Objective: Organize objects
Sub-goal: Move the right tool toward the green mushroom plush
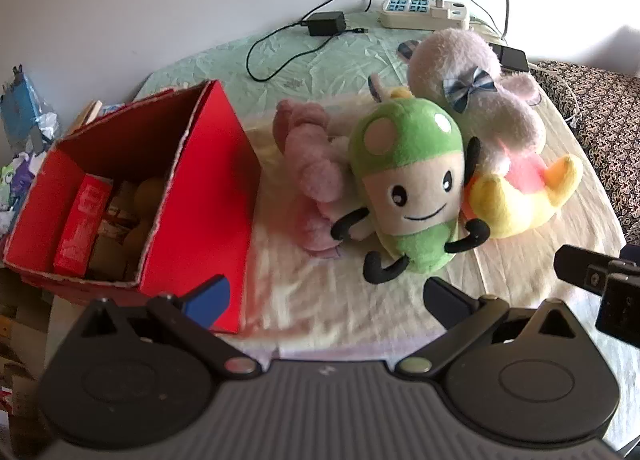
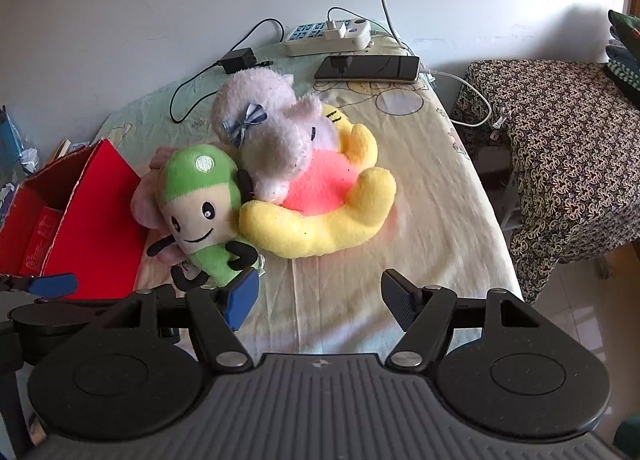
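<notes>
A green mushroom-cap plush (image 1: 408, 188) (image 2: 200, 204) lies on the table among other toys: a pink plush (image 1: 312, 180) under it, a pale lilac plush with a blue bow (image 1: 472, 96) (image 2: 272, 132), and a yellow and pink plush (image 1: 520, 196) (image 2: 320, 212). An open red box (image 1: 132, 196) (image 2: 72, 220) stands to their left, holding a small red carton (image 1: 82, 228) and brownish items. My left gripper (image 1: 328, 300) is open and empty, just short of the green plush. My right gripper (image 2: 320, 300) is open and empty in front of the yellow plush.
At the back of the table (image 2: 432, 196) lie a white power strip (image 1: 424, 14) (image 2: 328, 36), a black adapter with cable (image 1: 326, 24) (image 2: 238, 60) and a phone (image 2: 368, 68). A patterned cloth-covered surface (image 2: 568, 148) stands to the right. Clutter lies left of the box.
</notes>
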Motion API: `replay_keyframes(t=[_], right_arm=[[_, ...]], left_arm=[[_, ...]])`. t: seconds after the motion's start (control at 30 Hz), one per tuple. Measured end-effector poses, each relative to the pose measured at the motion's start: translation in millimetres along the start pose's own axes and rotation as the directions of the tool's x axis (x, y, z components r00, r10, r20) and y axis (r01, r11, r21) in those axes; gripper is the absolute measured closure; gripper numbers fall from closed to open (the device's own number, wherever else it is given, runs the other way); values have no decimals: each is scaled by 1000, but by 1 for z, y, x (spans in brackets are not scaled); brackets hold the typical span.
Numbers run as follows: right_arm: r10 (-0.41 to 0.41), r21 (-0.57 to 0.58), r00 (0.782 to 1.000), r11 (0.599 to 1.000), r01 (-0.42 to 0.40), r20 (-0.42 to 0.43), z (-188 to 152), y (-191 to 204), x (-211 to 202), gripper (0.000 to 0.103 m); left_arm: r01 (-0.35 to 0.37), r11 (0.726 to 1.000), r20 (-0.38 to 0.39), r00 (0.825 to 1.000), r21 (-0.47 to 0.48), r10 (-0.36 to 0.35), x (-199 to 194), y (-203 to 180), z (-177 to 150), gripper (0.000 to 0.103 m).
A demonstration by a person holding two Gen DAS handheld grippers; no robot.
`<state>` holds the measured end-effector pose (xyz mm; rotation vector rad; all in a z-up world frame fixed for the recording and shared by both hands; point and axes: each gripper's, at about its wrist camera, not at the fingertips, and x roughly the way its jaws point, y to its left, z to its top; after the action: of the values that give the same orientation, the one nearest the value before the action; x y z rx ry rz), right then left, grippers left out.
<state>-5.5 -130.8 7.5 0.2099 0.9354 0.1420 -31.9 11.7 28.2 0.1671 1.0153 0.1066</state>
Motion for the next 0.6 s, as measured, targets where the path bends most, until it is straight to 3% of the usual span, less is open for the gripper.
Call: replay_keyframes(t=[0.47, 0.6], right_arm=[[13, 31, 1000, 999, -12, -18, 7, 0, 12, 32], [27, 44, 999, 999, -26, -22, 11, -1, 16, 32]], left_arm=[[12, 1000, -24, 1000, 17, -11, 19, 3, 9, 0], [52, 998, -30, 998, 19, -52, 21, 6, 12, 0]])
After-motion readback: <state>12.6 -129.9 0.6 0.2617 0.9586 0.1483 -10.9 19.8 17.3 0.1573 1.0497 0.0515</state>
